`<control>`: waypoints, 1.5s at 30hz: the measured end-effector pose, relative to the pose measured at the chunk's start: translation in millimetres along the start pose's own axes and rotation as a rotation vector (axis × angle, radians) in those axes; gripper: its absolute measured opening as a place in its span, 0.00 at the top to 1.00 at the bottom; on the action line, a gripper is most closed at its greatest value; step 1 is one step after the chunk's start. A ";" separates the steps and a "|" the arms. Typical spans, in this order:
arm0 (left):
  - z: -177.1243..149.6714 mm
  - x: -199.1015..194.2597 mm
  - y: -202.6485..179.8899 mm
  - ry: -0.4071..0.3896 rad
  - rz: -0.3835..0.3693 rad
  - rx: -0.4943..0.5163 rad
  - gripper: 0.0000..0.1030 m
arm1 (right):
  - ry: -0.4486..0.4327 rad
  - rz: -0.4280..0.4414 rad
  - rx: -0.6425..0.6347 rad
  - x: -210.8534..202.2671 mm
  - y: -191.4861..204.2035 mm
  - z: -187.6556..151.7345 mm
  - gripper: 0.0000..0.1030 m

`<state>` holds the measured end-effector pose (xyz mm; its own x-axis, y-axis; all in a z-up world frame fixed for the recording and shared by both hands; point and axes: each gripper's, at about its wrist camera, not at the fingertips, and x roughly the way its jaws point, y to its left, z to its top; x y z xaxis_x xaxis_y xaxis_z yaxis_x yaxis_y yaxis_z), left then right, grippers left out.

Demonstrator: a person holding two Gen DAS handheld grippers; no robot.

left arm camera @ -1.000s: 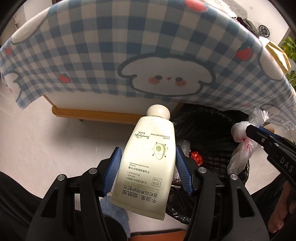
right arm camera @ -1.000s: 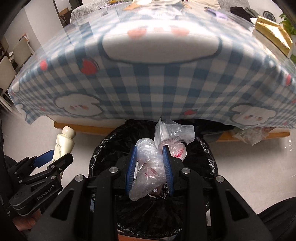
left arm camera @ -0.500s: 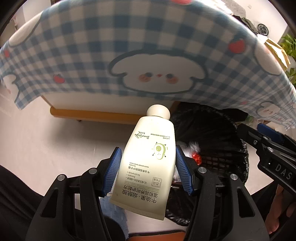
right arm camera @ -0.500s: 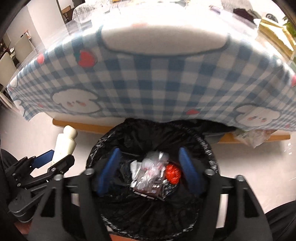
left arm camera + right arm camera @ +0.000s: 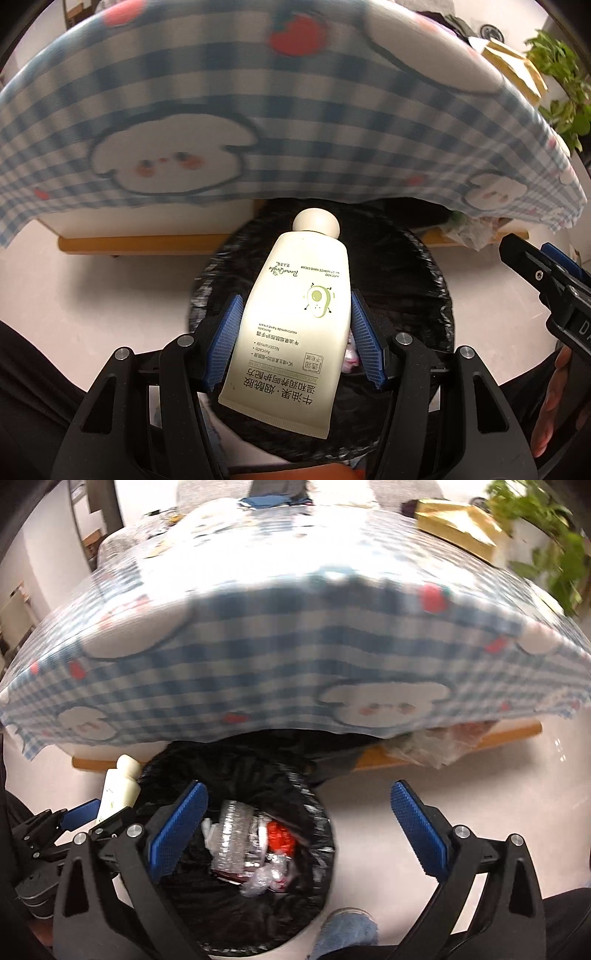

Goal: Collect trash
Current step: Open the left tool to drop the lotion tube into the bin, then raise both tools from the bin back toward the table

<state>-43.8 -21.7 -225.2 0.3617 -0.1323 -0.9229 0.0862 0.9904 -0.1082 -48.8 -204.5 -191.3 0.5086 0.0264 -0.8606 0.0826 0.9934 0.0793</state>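
Blue-and-white checked cloth [image 5: 258,92] with cartoon faces and strawberries hangs over a low table edge, and beneath it on the pale floor stands a round bin lined with a black bag [image 5: 295,775]. Crumpled clear plastic and a red scrap [image 5: 280,836] already lie inside the bin. The left gripper [image 5: 295,339] has its blue pads pressed on both flanks of a cream hand cream tube [image 5: 295,325], which hangs directly above the bin's opening. The tube's long axis runs away from the camera, its round cap [image 5: 316,221] pointing toward the table and its flat crimped end nearest the gripper body. The right gripper [image 5: 299,827] has just been opening; its jaws stand wide apart with nothing between them, set over the bin's right rim and the floor beside it. The tube looks light, with soft plastic walls that would dent under pressure and a smooth, probably slippery skin. The flat faces near the middle, where the pads sit now, seem the sensible hold, since the rounded cap would likely slide out. Being light and unbreakable, it should tolerate a simple drop into the bag once the pads part.
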 end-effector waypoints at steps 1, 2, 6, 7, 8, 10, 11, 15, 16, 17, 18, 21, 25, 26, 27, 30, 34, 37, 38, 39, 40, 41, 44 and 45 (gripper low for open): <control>0.1 3.0 -5.1 0.003 -0.002 0.006 0.45 | -0.001 -0.009 0.004 0.2 -4.9 -1.4 0.07; -0.2 5.7 -10.0 0.007 -0.003 0.012 0.44 | -0.002 -0.017 0.007 0.9 -8.6 -3.3 0.07; -0.8 18.3 -29.3 0.021 -0.006 0.032 0.44 | 0.014 -0.053 0.016 8.3 -25.3 -11.6 0.07; -1.0 21.0 -33.2 0.024 -0.007 0.035 0.44 | 0.022 -0.058 0.020 10.6 -29.9 -13.8 0.07; -1.4 23.6 -35.6 0.028 -0.009 0.038 0.44 | 0.032 -0.062 0.027 13.5 -34.6 -15.5 0.07; -1.7 28.4 -40.0 0.035 -0.012 0.040 0.44 | 0.044 -0.067 0.041 17.4 -41.4 -18.3 0.07; -2.0 31.2 -41.7 0.037 -0.012 0.042 0.44 | 0.050 -0.067 0.049 19.3 -44.8 -19.3 0.07; -1.5 36.4 -46.3 0.042 -0.015 0.050 0.44 | 0.055 -0.059 0.064 20.8 -50.4 -21.6 0.07; -1.7 38.3 -48.0 0.042 -0.016 0.052 0.44 | 0.054 -0.060 0.063 20.5 -49.8 -21.5 0.07; -2.2 38.3 -47.8 0.042 -0.018 0.054 0.44 | 0.053 -0.059 0.063 20.5 -50.2 -21.5 0.07; -2.5 38.4 -47.7 0.041 -0.018 0.055 0.44 | 0.053 -0.060 0.062 20.1 -48.9 -21.3 0.07; -2.3 40.9 -47.1 0.045 -0.013 0.053 0.44 | 0.055 -0.059 0.061 20.4 -47.6 -21.2 0.07; -1.2 37.6 -45.4 0.025 0.015 0.058 0.39 | 0.055 -0.058 0.054 21.2 -46.0 -20.8 0.07; -1.0 37.0 -45.0 0.024 0.018 0.059 0.35 | 0.056 -0.058 0.054 21.3 -45.2 -20.5 0.07; -0.8 36.9 -44.3 0.025 0.019 0.060 0.32 | 0.056 -0.057 0.053 21.6 -44.4 -20.4 0.07; -0.5 34.8 -40.9 0.031 0.029 0.060 0.25 | 0.060 -0.060 0.052 23.2 -43.1 -21.5 0.07; 1.5 19.6 -32.7 0.008 0.039 0.054 0.19 | 0.050 -0.054 0.046 15.8 -40.4 -20.7 0.07; 4.6 1.8 -27.3 -0.019 0.031 0.054 0.14 | 0.024 -0.044 0.047 2.8 -39.3 -17.8 0.07; 5.4 -5.0 -26.1 -0.029 0.030 0.052 0.11 | 0.013 -0.041 0.049 -2.8 -38.9 -16.4 0.07; 6.0 -11.0 -25.5 -0.038 0.031 0.050 0.09 | 0.002 -0.037 0.050 -7.7 -38.4 -14.7 0.07; 6.9 -18.3 -24.2 -0.050 0.027 0.048 0.09 | -0.009 -0.035 0.052 -13.0 -37.9 -12.8 0.07; 8.1 -25.3 -23.7 -0.060 0.026 0.047 0.08 | -0.021 -0.033 0.056 -18.7 -37.5 -10.5 0.07; 11.6 -44.2 -21.6 -0.087 0.031 0.048 0.06 | -0.046 -0.020 0.066 -35.0 -36.5 -3.5 0.07; 12.4 -49.1 -22.4 -0.093 0.032 0.047 0.06 | -0.053 -0.019 0.067 -40.2 -35.9 -0.4 0.07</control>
<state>-52.0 -37.9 -172.9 0.4494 -0.1055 -0.8871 0.1155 0.9915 -0.0594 -72.5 -241.1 -159.7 0.5510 0.0003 -0.8345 0.1488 0.9839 0.0986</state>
